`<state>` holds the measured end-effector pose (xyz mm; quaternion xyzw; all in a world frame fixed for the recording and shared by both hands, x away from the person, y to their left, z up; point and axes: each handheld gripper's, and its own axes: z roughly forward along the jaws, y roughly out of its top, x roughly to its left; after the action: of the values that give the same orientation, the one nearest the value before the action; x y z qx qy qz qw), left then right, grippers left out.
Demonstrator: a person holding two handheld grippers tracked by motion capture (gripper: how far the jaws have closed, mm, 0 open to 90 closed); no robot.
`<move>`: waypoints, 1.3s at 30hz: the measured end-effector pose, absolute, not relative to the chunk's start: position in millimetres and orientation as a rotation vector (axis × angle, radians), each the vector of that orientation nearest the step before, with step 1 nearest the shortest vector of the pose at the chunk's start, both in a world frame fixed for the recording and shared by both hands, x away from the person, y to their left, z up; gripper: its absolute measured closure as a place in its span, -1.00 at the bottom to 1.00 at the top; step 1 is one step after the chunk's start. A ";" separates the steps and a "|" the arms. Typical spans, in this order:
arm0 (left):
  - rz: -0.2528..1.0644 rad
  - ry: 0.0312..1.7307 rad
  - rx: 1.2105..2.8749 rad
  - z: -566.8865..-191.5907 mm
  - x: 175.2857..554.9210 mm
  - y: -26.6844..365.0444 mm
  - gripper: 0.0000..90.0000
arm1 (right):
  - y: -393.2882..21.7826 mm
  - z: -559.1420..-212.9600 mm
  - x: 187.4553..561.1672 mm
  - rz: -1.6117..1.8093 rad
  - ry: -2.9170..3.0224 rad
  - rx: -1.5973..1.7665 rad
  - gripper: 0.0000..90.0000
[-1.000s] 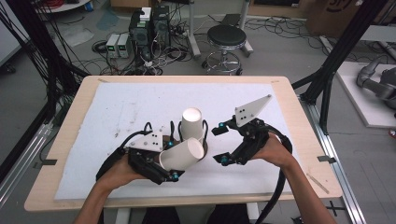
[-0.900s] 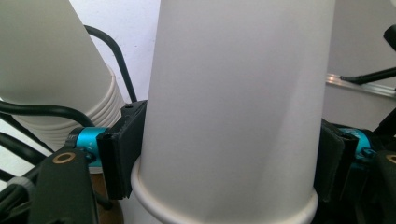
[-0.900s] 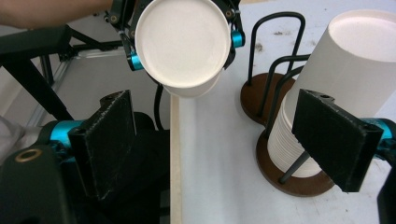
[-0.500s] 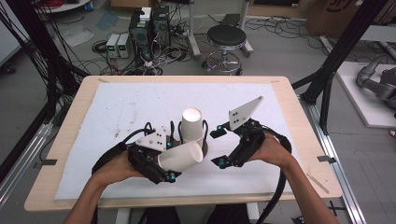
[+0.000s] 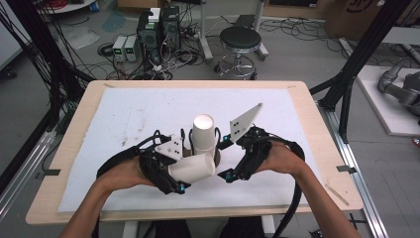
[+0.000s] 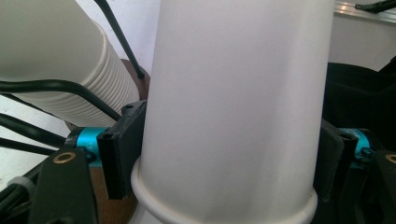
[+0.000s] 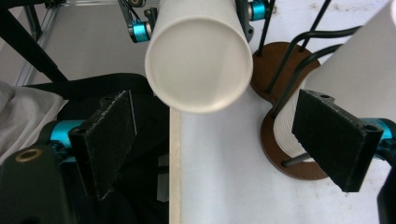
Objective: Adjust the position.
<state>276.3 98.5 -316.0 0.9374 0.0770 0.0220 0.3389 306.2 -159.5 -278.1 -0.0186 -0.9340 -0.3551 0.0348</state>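
You've got even, soft overhead light, w/ faint shadows under the hands on the white mat (image 5: 124,124). High view slightly soft, low-res. Close-up cup (image 6: 233,102) is blurred, washed out; no hard glare.

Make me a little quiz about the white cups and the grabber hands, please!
1. True or false: the left gripper is squeezing a white paper cup.
2. Where does the stack of cups stand? A) in a wire holder with a brown base B) on the black stool C) on the floor
3. Fill in: the jaws of the right gripper stand ____, with nothing between them.

Key: 1 true; 2 A; 3 open
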 end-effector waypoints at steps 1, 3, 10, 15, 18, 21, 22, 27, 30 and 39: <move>0.056 0.204 2.444 -316.0 276.2 97.6 -0.44 | -157.6 -277.8 305.9 -1.086 -2.878 -0.054 -0.69; 0.057 0.197 2.466 -315.1 276.8 96.0 -0.44 | -152.9 -277.4 305.1 -1.071 -2.878 -0.043 -0.69; 0.064 0.190 2.499 -313.4 277.8 92.7 -0.44 | -140.0 -276.5 303.8 -1.026 -2.891 -0.004 -0.69; 0.053 0.190 2.526 -313.4 277.9 92.3 -0.44 | -131.1 -276.5 301.9 -0.971 -2.914 0.005 -0.69; 0.063 0.195 2.534 -314.4 277.8 91.2 -0.44 | -124.6 -278.2 301.0 -0.926 -2.933 0.017 -0.69; 0.063 0.192 2.548 -314.3 277.2 88.0 -0.44 | -117.2 -279.4 300.0 -0.895 -2.950 0.036 -0.69; 0.063 0.192 2.548 -314.3 277.2 88.0 -0.44 | -117.2 -279.4 300.0 -0.895 -2.950 0.036 -0.69; 0.072 0.182 2.564 -311.5 276.7 85.3 -0.43 | -109.6 -278.8 299.6 -0.873 -2.961 0.058 -0.69; 0.070 0.184 2.567 -310.4 276.5 84.1 -0.43 | -106.5 -278.2 299.3 -0.866 -2.964 0.066 -0.69; 0.076 0.172 2.579 -309.2 276.5 77.9 -0.43 | -99.3 -281.1 297.6 -0.821 -2.982 0.055 -0.69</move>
<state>276.5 77.9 -309.2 0.9591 0.0641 0.0281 0.2744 297.6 -99.3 -281.1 0.0176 -0.9637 -0.2654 0.0241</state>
